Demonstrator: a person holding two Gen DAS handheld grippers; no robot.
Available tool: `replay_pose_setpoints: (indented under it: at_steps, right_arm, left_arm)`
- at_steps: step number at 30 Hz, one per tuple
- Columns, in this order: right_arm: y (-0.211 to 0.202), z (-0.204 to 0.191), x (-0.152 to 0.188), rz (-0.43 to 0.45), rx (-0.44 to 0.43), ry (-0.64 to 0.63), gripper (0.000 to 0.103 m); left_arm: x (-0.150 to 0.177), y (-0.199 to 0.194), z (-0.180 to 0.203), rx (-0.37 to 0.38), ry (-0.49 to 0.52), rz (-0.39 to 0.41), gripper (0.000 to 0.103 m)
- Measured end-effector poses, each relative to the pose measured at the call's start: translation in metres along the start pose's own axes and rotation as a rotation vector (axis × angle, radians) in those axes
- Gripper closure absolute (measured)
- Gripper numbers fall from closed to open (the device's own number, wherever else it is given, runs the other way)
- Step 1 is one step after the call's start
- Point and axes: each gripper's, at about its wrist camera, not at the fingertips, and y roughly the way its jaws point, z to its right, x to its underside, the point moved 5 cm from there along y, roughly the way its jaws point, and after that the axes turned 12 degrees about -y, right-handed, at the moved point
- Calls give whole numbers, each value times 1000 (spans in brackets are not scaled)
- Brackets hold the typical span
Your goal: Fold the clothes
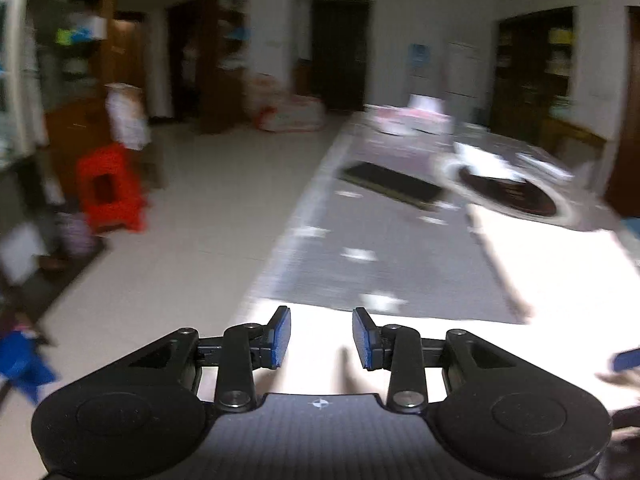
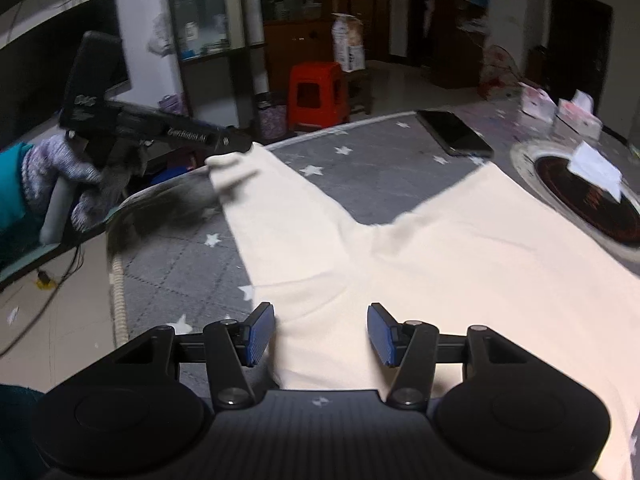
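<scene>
Grey star-patterned tabletop (image 2: 180, 256), lower centre; cream fabric garment (image 2: 460, 280) spread flat across it. Left gripper (image 2: 240, 145), upper left: jaws at garment's corner tip, state unclear. Right gripper (image 2: 321, 334), jaws wide apart, empty, above garment's near edge.

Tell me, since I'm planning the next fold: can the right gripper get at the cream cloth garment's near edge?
Probably yes. The right gripper is open right over the cream cloth garment, and nothing lies between them; the black phone sits farther off.
</scene>
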Motion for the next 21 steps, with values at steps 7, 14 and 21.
replay_pose_setpoints:
  at_steps: [7,14,21]
  right_arm:
    - [-14,7,26,-19,18,93,49]
    - [-64,24,49,74,51,272,49]
    - [-98,60,90,44,209,389,49]
  left_arm:
    - [12,24,4,-46,49,-46,65]
    - [5,28,-2,-79,42,-50,64]
    - [-2,39,-4,-119,85,-29,62]
